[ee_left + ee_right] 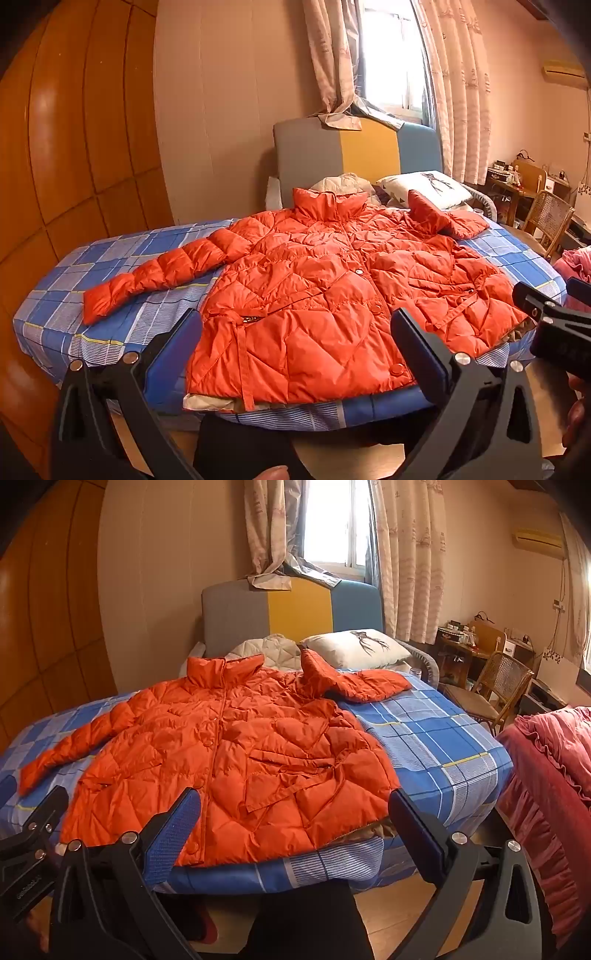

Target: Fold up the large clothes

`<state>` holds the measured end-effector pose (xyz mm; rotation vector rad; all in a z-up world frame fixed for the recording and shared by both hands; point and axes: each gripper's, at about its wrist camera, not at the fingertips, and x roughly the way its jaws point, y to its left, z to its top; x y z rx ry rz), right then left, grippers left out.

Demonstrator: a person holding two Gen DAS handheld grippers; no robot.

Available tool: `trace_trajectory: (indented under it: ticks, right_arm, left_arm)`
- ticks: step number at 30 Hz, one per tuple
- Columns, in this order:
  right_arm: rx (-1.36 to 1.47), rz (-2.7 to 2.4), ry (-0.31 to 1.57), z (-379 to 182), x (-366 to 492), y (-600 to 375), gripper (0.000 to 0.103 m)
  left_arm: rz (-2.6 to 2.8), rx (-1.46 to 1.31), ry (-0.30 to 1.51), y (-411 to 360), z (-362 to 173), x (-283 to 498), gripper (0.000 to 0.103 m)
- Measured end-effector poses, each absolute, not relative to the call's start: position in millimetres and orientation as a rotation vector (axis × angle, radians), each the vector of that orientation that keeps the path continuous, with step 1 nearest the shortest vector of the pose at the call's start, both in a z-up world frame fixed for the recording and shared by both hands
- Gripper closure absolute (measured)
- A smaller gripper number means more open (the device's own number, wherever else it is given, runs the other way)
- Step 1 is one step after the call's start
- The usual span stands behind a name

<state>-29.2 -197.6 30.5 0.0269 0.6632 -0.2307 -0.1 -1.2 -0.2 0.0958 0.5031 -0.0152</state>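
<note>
An orange quilted down jacket (pixel 314 291) lies face up and buttoned on the bed, collar toward the headboard. Its left sleeve (pixel 159 273) stretches out to the left; its right sleeve (pixel 443 218) is bent near the pillow. The jacket also shows in the right wrist view (pixel 236 760). My left gripper (pixel 295 332) is open and empty, held off the bed's near edge above the jacket's hem. My right gripper (pixel 295 812) is open and empty at the hem's right side; its body shows in the left wrist view (pixel 554 321).
The bed has a blue checked sheet (pixel 436 738), a padded headboard (pixel 354 151), a white pillow (pixel 354 648) and a beige garment (pixel 269 646) behind the collar. A wooden wardrobe (pixel 74 147) stands left. A red ruffled cover (pixel 554 775), a cane chair (pixel 495 686) and a desk (pixel 465 642) stand right.
</note>
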Motion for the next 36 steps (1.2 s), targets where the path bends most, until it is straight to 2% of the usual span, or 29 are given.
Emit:
trace_trajectory:
  ticks: [36]
  right_arm:
    - [-0.010, -0.222, 0.620, 37.9, -36.7, -191.3, 0.003]
  left_arm:
    - [-0.052, 0.034, 0.497, 3.0, 10.6, -5.9, 0.002]
